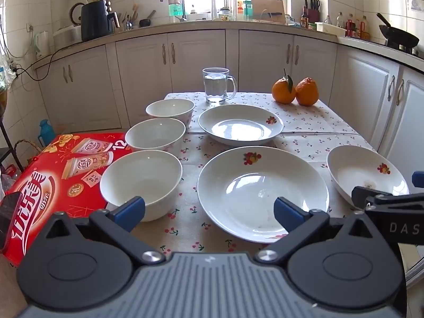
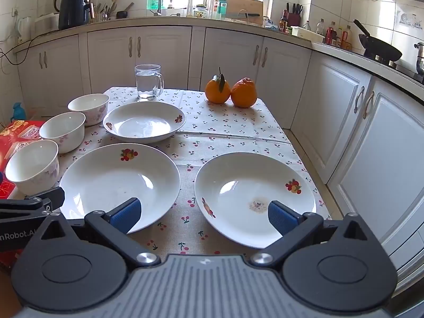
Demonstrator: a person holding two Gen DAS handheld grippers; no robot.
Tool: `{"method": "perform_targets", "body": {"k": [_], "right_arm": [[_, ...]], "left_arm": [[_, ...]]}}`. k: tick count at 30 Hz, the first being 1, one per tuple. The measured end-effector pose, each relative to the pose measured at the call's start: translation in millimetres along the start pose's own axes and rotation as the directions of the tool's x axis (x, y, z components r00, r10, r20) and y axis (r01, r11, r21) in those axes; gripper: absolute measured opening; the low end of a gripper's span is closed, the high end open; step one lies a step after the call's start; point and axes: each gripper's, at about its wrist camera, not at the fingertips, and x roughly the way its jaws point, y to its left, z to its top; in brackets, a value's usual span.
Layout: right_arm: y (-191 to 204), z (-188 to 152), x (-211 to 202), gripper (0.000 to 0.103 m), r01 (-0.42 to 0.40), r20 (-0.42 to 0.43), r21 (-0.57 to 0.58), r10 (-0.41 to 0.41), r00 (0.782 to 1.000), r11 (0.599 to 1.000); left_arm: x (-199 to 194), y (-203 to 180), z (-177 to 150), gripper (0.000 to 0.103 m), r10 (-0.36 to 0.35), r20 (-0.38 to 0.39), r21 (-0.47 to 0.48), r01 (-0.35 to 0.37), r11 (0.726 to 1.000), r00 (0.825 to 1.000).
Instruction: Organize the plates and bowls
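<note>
Left gripper (image 1: 209,212): level above the table's near edge, fingers spread wide, gripping nothing — nearest bowl (image 1: 141,182) and middle plate (image 1: 262,193) lie ahead of its tips.
Right gripper (image 2: 204,213): level beside the left one, fingers wide apart, empty — above the gap between the middle plate (image 2: 119,182) and right plate (image 2: 254,196).
Bowls: three in a row along the cloth's left edge.
Far plate (image 1: 240,124): in front of the glass mug (image 1: 216,84).
Oranges (image 1: 295,91): far right of the tablecloth (image 1: 312,122).
</note>
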Motion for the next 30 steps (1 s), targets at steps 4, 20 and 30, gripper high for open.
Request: {"method": "perform_targets", "body": {"k": [4,20,30], "right_arm": [[0.3,-1.5,-1.0,0.103,-0.001,-0.003,-0.011,0.001,1.000,1.000],[1.7,0.7,-0.3,0.103,0.007,-0.008,-0.012,-0.007,1.000,1.000],[1.7,0.3,-0.5,0.103,0.008,-0.006,-0.014,-0.009,1.000,1.000]], "left_arm": [[-1.1,0.6,1.6,0.102,0.002,0.002,-0.009,-0.002,1.000,1.000],[1.1,4.3,-0.2,0.102,-0.005,-0.001,-0.023,0.005,1.000,1.000],[-0.4,3.5,1.7,0.102,0.002,0.000,-0.021,-0.002,1.000,1.000]]}}
